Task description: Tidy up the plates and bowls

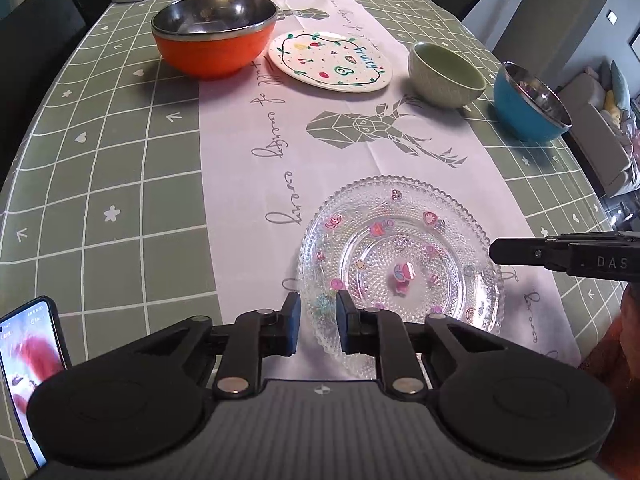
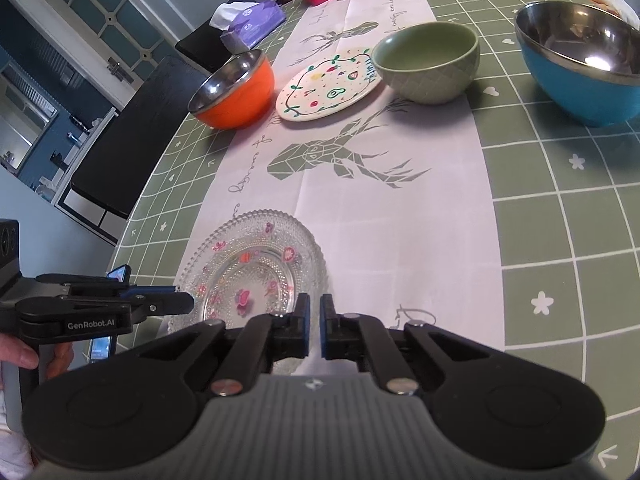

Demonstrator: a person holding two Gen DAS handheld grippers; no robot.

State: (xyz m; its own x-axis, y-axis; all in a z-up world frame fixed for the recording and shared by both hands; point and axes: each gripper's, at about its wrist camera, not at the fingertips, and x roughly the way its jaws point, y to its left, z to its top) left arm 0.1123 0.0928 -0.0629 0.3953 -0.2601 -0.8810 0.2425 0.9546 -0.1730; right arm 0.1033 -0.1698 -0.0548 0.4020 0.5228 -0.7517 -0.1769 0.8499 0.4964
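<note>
Step in hand, as judged: getting a grip on the glass plate (image 1: 400,276), which lies flat on the pale runner at the near end of the table (image 1: 100,184). The left gripper (image 1: 318,322) sits at the plate's near-left rim with its jaws a little apart; the rim appears to lie in the gap, but whether the pads press on it cannot be told, so I count it as not yet clamped. The right gripper (image 2: 315,322) has its jaws drawn together on nothing, beside the plate's right edge. To do this well: seat one pad under the beaded lip and one above before closing, close slowly since glass is slick and brittle, and lift level; the right gripper could steady the opposite edge. Containers, largest first. Orange bowl (image 1: 214,36), far left, steel-lined, upright, looks empty. Blue bowl (image 1: 528,100), far right, steel-lined, sitting tilted; contents unclear, only reflections show. Glass plate: clear, studded, with small coloured flower and fruit marks across it and a small pink piece (image 1: 402,278) at its centre; whether that piece is loose or stuck on cannot be told. White plate (image 1: 330,60) with painted fruit border, far centre between the orange bowl and the green bowl (image 1: 446,74), bare. Green bowl: upright, empty. Likely sorting: plates together, bowls nested by size.
</note>
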